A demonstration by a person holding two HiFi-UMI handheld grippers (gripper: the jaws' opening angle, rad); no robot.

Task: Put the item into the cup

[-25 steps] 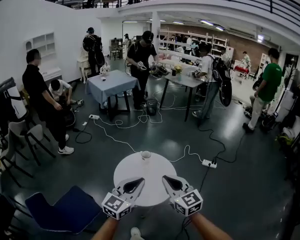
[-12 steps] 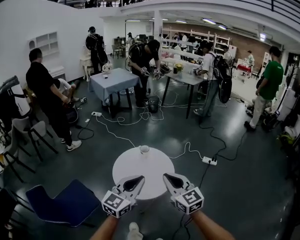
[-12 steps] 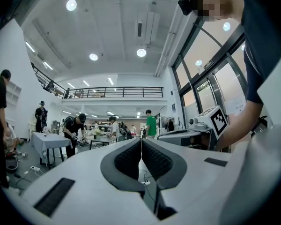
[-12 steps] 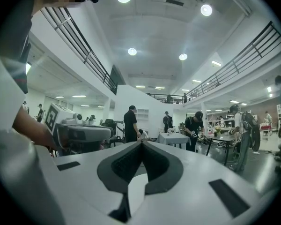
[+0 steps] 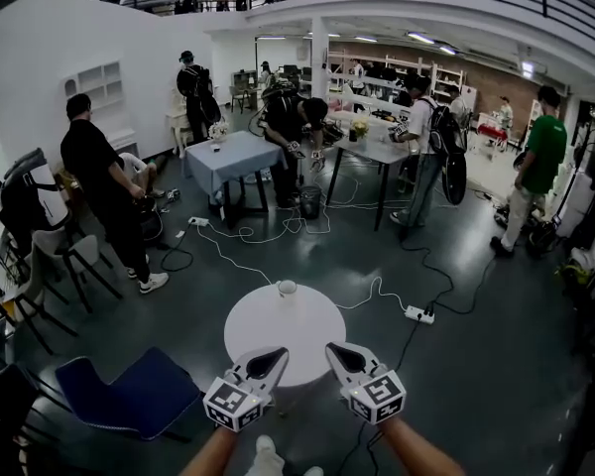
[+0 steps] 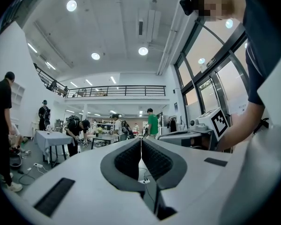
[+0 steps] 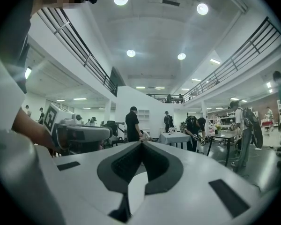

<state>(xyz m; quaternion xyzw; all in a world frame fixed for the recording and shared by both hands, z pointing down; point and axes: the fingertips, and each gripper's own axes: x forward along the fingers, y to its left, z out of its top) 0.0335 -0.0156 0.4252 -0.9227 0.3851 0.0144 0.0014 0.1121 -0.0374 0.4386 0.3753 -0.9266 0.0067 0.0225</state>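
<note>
A small pale cup (image 5: pixel 287 288) stands at the far edge of a round white table (image 5: pixel 278 335). No other item shows on the table. My left gripper (image 5: pixel 280 352) hovers over the table's near edge, its jaws pressed together with nothing between them. My right gripper (image 5: pixel 330 348) hangs beside it, also shut and empty. In the left gripper view the left gripper (image 6: pixel 141 142) points level across the hall, its pads meeting in a thin line. In the right gripper view the right gripper (image 7: pixel 141 143) likewise looks out over the room, closed.
A blue chair (image 5: pixel 129 395) stands left of the round table. A power strip (image 5: pixel 416 314) and cables lie on the dark floor to the right. Several people work at tables (image 5: pixel 240 155) further back; chairs (image 5: pixel 55 256) line the left side.
The round table and cup have shifted slightly up in the head view. Both grippers stay shut side by side. People in the background have moved about.
</note>
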